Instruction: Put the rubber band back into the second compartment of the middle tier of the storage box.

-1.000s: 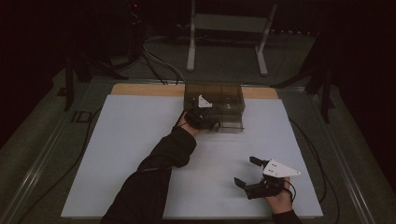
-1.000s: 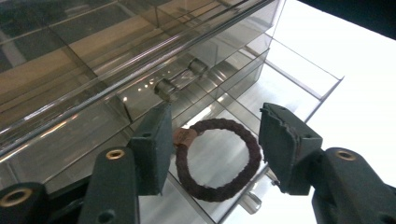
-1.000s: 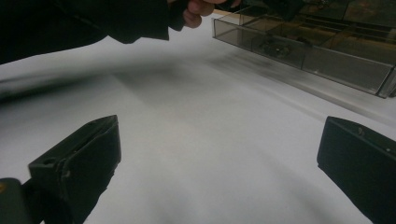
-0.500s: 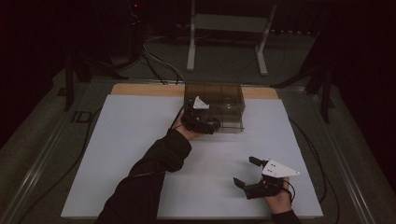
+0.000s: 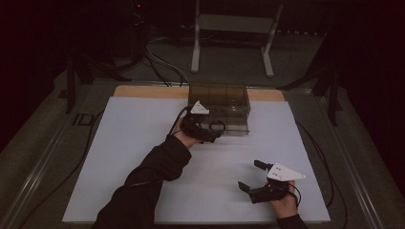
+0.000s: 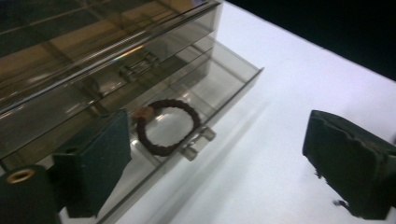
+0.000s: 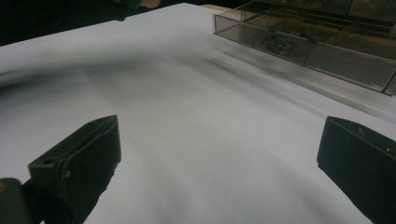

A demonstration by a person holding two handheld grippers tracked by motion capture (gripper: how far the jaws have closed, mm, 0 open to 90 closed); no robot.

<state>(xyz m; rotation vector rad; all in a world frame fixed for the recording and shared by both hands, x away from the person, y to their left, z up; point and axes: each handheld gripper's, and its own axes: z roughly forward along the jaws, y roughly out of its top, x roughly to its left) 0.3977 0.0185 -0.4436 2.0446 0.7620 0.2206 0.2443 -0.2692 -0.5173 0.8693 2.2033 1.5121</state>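
A smoky clear drawer box (image 5: 219, 102) stands at the back middle of the white table (image 5: 124, 157). Its lowest drawer (image 6: 233, 88) is pulled out. In it lies a dark brown braided ring (image 6: 168, 127), just behind the metal handle (image 6: 198, 142). My left gripper (image 5: 215, 134) hovers at the drawer's front. Its jaws have just been opening and stand wide, with nothing pressed between them (image 6: 219, 135). My right gripper (image 5: 250, 175) rests near the table's front right, open and empty (image 7: 219, 135), pointing toward the box (image 7: 327, 42).
A wooden board edge (image 5: 143, 91) shows behind the white sheet. Cables (image 5: 162, 62) and a white stand (image 5: 234, 28) lie on the dark floor beyond. The table's metal rail (image 5: 43, 162) runs along the left.
The left hand has drawn back a little from the box front toward the near side. The right hand has kept still.
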